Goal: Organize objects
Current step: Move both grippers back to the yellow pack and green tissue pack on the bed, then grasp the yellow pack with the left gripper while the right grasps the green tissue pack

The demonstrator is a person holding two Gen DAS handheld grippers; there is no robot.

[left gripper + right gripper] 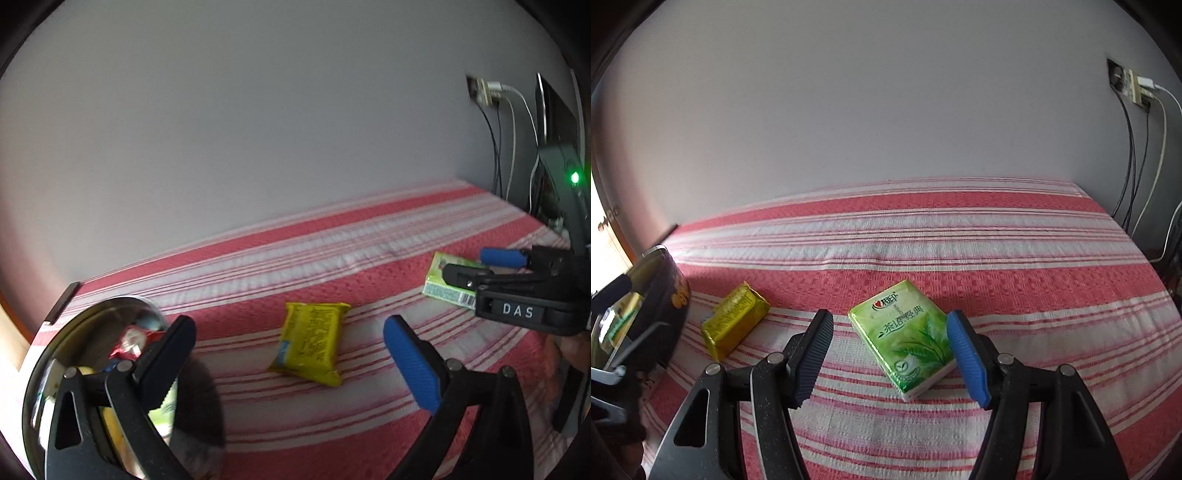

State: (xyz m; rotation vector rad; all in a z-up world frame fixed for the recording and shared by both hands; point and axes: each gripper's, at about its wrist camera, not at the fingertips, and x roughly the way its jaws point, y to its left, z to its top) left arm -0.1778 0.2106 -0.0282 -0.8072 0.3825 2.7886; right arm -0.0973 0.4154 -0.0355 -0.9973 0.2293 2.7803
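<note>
Already the metal bowl (92,325) holds several small packets (129,341).

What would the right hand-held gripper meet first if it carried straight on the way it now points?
Probably the green tissue pack, lying between the open right hand-held gripper fingers on the striped cloth; depth is uncertain.

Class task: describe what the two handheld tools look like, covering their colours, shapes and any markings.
Each tool is a black, speckled, scissor-like linkage with silver rivets. The left tool and right tool each carry one ribbed dark finger and one ribbed blue finger. The right tool's body shows white letters "DAS" and a green light.
</note>
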